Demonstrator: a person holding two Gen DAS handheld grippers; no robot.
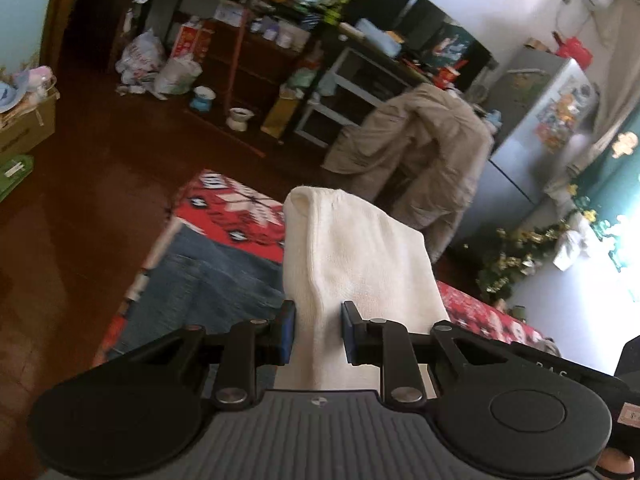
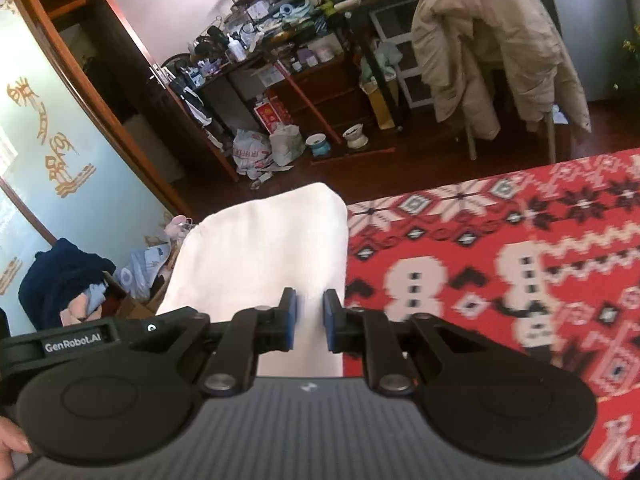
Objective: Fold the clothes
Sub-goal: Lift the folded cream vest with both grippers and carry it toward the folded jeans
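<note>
A white knitted garment (image 1: 356, 252) is pinched between the blue pads of my left gripper (image 1: 318, 330), which is shut on it; the cloth stands up in front of the fingers, lifted above the red patterned tablecloth (image 1: 236, 216). In the right wrist view another part of the white garment (image 2: 272, 248) runs between the pads of my right gripper (image 2: 310, 320), also shut on it, held over the left edge of the red tablecloth (image 2: 500, 260). A pair of blue jeans (image 1: 208, 284) lies on the cloth below the left gripper.
A beige coat (image 1: 416, 152) hangs over a chair beyond the table, also seen as the coat (image 2: 492, 48). Cluttered shelves (image 1: 256, 32), plastic bags (image 2: 264, 148) and pet bowls (image 1: 240, 118) stand on the dark wooden floor. A box of clothes (image 2: 80, 280) sits at left.
</note>
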